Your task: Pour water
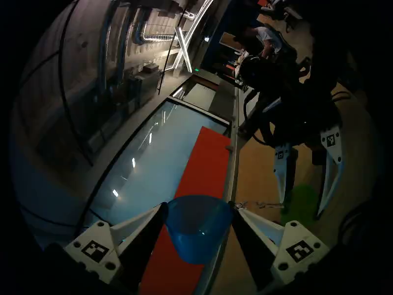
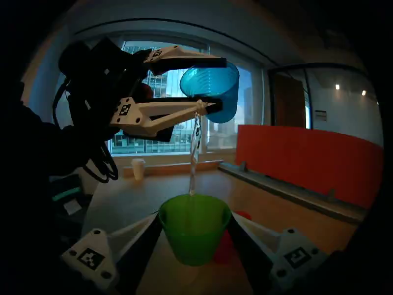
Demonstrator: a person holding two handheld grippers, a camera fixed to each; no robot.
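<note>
In the left gripper view, my left gripper [image 1: 197,216] is shut on a translucent blue cup [image 1: 196,231], tipped over on its side. A thin stream of water [image 1: 258,204] runs from it toward a blurred green cup [image 1: 300,204] between the fingers of my right gripper [image 1: 301,206]. The right gripper view has my right gripper [image 2: 194,221] shut on the upright green cup [image 2: 194,236]. Above it, the left gripper [image 2: 221,83] holds the blue cup [image 2: 211,91] tilted, and the water [image 2: 193,162] falls into the green cup.
A wooden table [image 2: 275,206] lies under the cups. A red object [image 2: 226,246] sits just behind the green cup. A white paper cup [image 2: 138,168] stands by the window. An orange panel [image 2: 304,157] runs along the right. A person [image 1: 260,39] sits far off.
</note>
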